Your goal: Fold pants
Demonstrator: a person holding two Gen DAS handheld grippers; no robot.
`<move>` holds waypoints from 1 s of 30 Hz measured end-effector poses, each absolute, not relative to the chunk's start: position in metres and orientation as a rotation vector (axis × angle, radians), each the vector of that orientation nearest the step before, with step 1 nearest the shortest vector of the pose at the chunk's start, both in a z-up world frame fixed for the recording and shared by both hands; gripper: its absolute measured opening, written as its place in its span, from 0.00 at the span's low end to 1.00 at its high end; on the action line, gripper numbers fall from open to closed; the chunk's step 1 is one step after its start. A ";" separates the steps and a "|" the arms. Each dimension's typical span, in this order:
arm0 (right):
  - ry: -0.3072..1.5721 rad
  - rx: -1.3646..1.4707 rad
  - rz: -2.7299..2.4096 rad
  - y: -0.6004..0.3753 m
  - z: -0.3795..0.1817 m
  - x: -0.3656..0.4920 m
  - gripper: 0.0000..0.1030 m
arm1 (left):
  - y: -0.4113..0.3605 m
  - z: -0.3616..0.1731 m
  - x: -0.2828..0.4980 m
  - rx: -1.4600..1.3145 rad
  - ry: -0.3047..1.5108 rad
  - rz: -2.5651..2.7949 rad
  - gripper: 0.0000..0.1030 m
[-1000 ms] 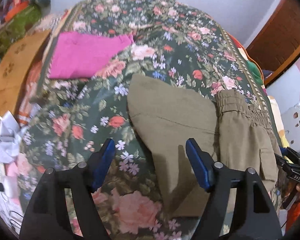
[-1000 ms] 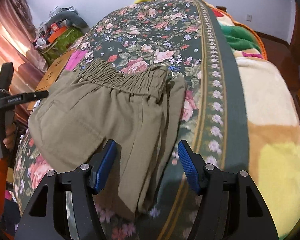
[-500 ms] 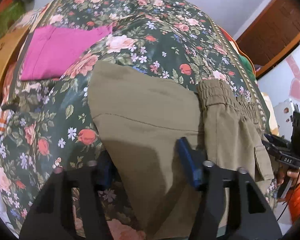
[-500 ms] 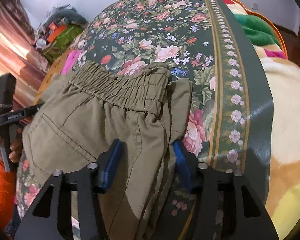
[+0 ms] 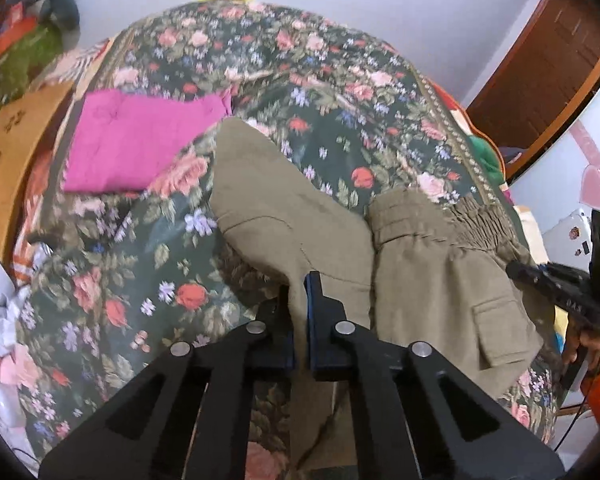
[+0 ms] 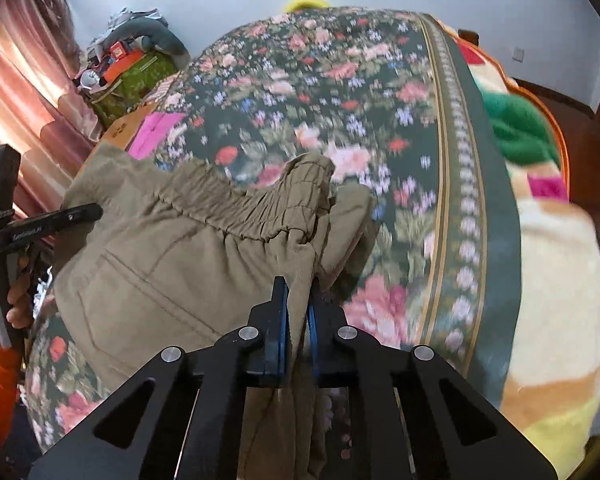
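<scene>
2 grippers — left gripper (image 5: pixel 299 292), right gripper (image 6: pixel 298 296) — pinch pants (image 5: pixel 292 208), waistband rightward.

Both fisheye views look forward and down along the fingers, close above the bed (image 5: pixel 332 92). The left view faces its leg end of the khaki pants (image 5: pixel 284 208); the right faces the waistband. Both share the floral bedspread and pants.

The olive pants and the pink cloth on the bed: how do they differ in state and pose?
The olive pants are gripped by the left tongs and the right tongs and partly lifted and bunched; the pink cloth lies flat, untouched. The pants sit near the bed's front edge; the pink cloth lies farther back. Both rest on the floral bedspread.
</scene>
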State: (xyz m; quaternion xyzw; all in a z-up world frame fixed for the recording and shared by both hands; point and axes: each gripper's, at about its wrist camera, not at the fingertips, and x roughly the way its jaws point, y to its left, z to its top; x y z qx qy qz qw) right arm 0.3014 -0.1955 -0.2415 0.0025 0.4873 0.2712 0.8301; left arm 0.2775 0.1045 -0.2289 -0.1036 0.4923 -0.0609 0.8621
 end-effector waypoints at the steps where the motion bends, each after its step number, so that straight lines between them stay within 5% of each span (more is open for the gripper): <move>1: 1.027 0.000 0.578 -0.193 -0.236 0.304 0.07 | 0.106 -0.226 0.277 -0.214 1.024 -0.127 0.04; 16: 0.787 -0.150 0.642 -0.099 -0.153 0.345 0.06 | 0.156 -0.150 0.295 -0.088 0.845 -0.017 0.03; 30: 0.725 -0.207 0.685 -0.002 -0.150 0.407 0.06 | 0.250 -0.139 0.370 -0.099 0.810 0.140 0.03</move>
